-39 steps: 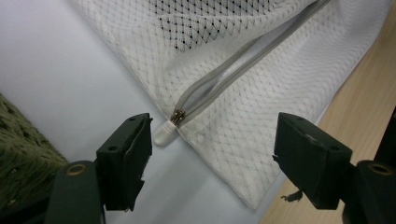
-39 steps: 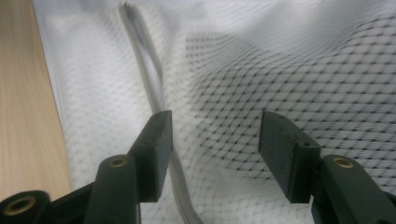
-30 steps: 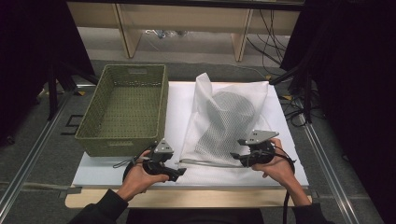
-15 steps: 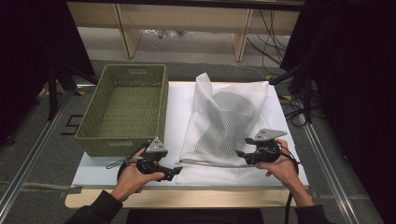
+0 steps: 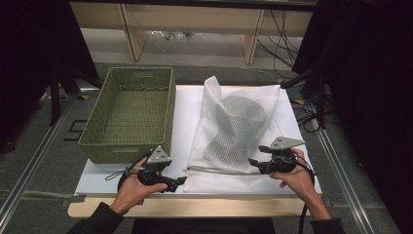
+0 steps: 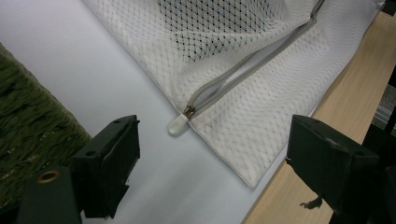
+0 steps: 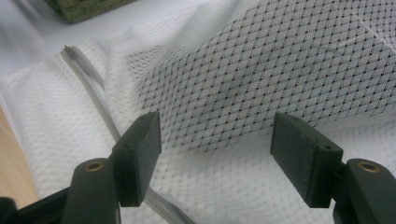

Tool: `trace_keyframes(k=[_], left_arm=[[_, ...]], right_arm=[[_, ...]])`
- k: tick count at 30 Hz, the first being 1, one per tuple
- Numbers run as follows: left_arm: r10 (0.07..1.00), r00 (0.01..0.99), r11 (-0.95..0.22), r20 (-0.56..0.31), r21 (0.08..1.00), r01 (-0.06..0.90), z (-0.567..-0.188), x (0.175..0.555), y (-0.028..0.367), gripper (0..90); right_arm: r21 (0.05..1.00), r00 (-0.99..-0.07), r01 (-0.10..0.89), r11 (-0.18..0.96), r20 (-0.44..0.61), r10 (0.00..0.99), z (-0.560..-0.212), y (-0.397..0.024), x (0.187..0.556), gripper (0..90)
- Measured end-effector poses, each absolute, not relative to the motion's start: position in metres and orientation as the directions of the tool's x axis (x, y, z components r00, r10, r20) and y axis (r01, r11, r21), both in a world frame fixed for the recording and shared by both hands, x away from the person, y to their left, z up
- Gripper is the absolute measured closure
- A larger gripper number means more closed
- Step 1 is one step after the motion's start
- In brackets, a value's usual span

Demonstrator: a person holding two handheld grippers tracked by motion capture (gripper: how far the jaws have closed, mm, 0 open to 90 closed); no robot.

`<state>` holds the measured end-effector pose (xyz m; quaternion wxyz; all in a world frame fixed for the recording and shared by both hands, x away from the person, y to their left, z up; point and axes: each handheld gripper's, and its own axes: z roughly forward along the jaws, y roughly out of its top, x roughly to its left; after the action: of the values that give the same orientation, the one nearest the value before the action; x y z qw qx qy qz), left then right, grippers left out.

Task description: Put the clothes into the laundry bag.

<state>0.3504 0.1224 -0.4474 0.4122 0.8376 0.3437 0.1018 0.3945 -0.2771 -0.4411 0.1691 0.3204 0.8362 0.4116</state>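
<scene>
Lying flat on the white counter (image 5: 195, 105), just right of the green woven basket (image 5: 131, 112), the mesh laundry bag (image 5: 234, 131) holds a dark rounded item that shows through the netting. Its grey zipper (image 5: 219, 170) runs along the near edge, and the translucent zipper pull (image 6: 179, 125) sits at the bag's left corner, on the bare counter.

The left tongs (image 5: 178, 183) point at that corner with jaws spread and nothing between them. The right tongs (image 5: 253, 163) have just been opening; they hover at the zipper's right end, apart, with netting beyond them but not pinched.

The bag looks light, limp and likely to slide or bunch when tugged. A sound hold would be the small pull for one side and the fabric beside the zipper for the other, to brace it.
</scene>
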Motion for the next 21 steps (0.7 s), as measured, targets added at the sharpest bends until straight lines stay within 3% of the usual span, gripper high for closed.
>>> trace_keyframes(k=[15, 21], left_arm=[[0.651, 0.751, -0.43, -0.108, 0.762, 0.483, -0.449, 0.344, 0.123, 16.9], [0.65, 0.753, -0.437, -0.106, 0.758, 0.484, -0.452, 0.342, 0.122, 16.9]], right_arm=[[0.797, -0.711, 0.434, 0.421, 0.016, 0.703, -0.446, -0.288, 0.378, 32.1], [0.802, -0.73, 0.392, 0.451, -0.027, 0.683, -0.449, -0.288, 0.373, 29.9]])
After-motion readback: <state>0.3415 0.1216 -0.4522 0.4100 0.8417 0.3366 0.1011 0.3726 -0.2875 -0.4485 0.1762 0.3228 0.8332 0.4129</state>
